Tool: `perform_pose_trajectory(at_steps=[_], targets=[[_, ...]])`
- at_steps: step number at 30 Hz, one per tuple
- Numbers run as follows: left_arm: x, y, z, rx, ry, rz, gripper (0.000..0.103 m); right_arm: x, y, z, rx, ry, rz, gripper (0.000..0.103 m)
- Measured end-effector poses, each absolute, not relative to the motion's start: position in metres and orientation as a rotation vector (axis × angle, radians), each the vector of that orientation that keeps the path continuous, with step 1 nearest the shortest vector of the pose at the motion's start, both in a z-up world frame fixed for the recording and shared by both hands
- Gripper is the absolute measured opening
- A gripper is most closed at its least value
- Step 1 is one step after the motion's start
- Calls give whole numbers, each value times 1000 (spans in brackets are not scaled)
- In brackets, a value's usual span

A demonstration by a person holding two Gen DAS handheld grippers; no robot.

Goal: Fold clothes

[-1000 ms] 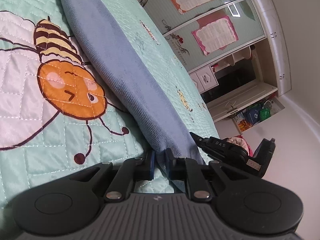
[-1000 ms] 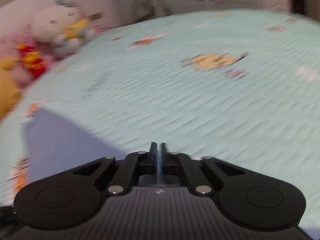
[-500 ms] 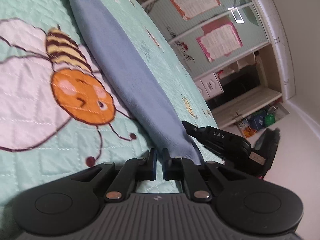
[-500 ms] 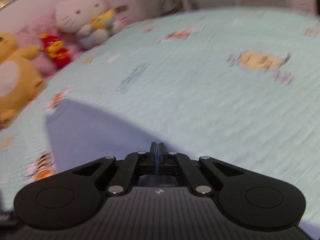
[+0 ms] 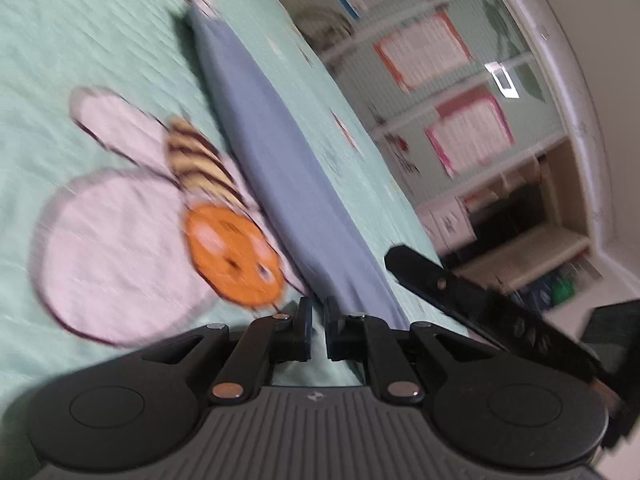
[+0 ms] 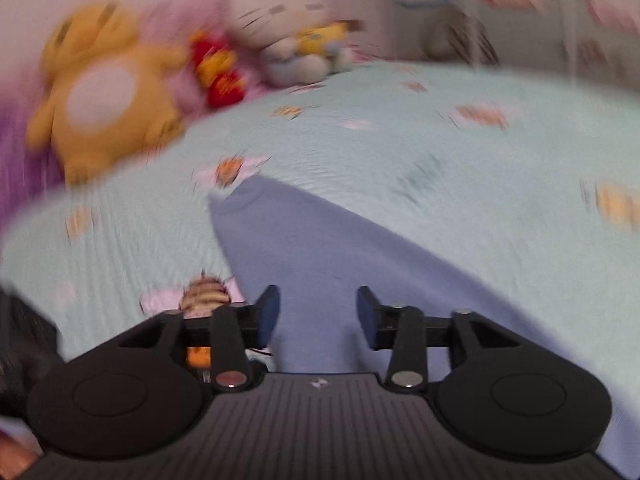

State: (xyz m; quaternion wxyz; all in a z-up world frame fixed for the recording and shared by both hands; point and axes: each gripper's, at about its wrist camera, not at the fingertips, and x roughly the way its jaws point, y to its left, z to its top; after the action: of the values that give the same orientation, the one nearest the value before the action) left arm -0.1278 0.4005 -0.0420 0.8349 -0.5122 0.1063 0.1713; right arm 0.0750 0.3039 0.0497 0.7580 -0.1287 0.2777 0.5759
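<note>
Blue-grey cloth point(image 5: 288, 184), folded into a long narrow strip, lies flat on the mint quilted bedspread point(image 5: 80, 60) and runs away from the L gripper point(image 5: 316, 328), from just past its fingertips toward the far end of the bed. L jaws stand at a narrow slit, nearly together; the bedspread and the near end of the cloth show through the gap, nothing visibly pinched between the pads. A big bee print point(image 5: 224, 236), orange face, striped body, pale wings, sits just L of the cloth, ahead-left of the tool. To the R of the L gripper, over the bed edge, the R gripper's black body point(image 5: 460, 292) shows, close beside the cloth's near end.

R gripper point(image 6: 318, 312) view: very blurred. Jaws have just been opening and now stand partway apart, blue pads point(image 6: 268, 312) clear of each other. The same cloth point(image 6: 340, 248) lies under and ahead of the gap; pads are not pressing on it, as far as the blur lets me tell. It tapers to a corner ahead-left of the tool. Small bee print point(image 6: 204, 294) just L of the L finger. Far ahead-left, at the head of the bed: yellow plush bear point(image 6: 108, 88), red toy point(image 6: 218, 70), white cat plush point(image 6: 280, 32).

Behind the bed in the L view: cabinet w/ glass doors point(image 5: 460, 92), pink-framed papers on them.
</note>
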Motion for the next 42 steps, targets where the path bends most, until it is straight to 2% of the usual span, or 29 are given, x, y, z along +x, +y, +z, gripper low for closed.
perform_pose_trajectory(at_steps=[3, 8, 10, 12, 17, 22, 28, 29, 30, 31, 35, 38, 42], targets=[[-138, 411, -38, -1099, 192, 446, 12, 52, 334, 52, -440, 524, 1261, 47], [-155, 433, -29, -1168, 173, 569, 12, 38, 354, 40, -482, 514, 1261, 47], [-164, 443, -19, -1200, 176, 625, 19, 29, 363, 35, -501, 504, 1274, 47], [-173, 455, -8, -1205, 158, 680, 43, 16, 375, 28, -562, 463, 1273, 47], [-184, 500, 5, -1159, 139, 757, 50, -11, 397, 20, -688, 333, 1255, 47], [-170, 542, -3, -1119, 135, 691, 50, -17, 412, 13, -758, 305, 1249, 47], [-155, 537, -13, -948, 168, 608, 47, 26, 396, 32, -527, 463, 1242, 45], [-153, 531, -13, -897, 179, 620, 46, 34, 393, 34, -504, 488, 1232, 41], [-150, 527, -13, -860, 184, 631, 46, 40, 393, 33, -505, 504, 1221, 24], [-146, 524, -12, -843, 184, 640, 46, 45, 392, 31, -510, 510, 1205, 16], [-142, 523, -16, -852, 165, 635, 47, 56, 397, 24, -513, 527, 1209, 16], [-141, 519, -16, -840, 164, 640, 47, 66, 416, 15, -609, 470, 1187, 14], [-139, 517, -16, -825, 165, 644, 49, 108, 438, 13, -526, 532, 1108, 14]])
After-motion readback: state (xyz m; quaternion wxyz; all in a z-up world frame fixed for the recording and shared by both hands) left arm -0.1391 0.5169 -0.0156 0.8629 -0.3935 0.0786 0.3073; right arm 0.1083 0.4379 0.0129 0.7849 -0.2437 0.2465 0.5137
